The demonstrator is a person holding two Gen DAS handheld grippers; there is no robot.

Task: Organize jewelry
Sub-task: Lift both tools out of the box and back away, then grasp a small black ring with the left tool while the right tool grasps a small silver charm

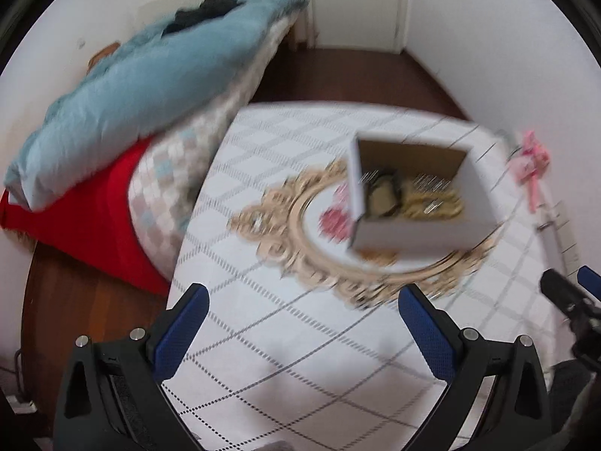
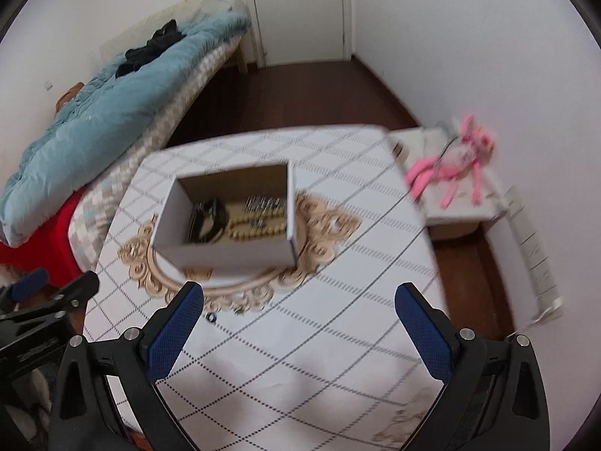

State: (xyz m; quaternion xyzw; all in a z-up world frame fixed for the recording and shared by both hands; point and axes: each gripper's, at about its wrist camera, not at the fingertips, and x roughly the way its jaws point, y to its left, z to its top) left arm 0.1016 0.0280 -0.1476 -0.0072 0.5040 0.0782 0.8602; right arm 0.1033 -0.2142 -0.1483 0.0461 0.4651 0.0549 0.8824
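A blue duvet (image 2: 112, 112) lies on the bed beside the table (image 2: 338, 338); a pink toy (image 2: 454, 173) nearby

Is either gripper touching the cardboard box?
Apart. In both wrist views, bare tablecloth lies between the open fingers of the left gripper and right gripper and the box.

Box (image 1: 413, 203) contents motion-blurred; box hides tray (image 2: 150, 274) centre; tiny items (image 2: 211, 317) on tablecloth unidentifiable.

1 box (image 2: 225, 251), 1 ornate tray (image 2: 330, 225), 1 pink toy (image 2: 450, 173), 1 blue duvet (image 2: 112, 112), 2 grippers (image 2: 300, 323) (image 1: 302, 325), 1 door (image 2: 300, 11).
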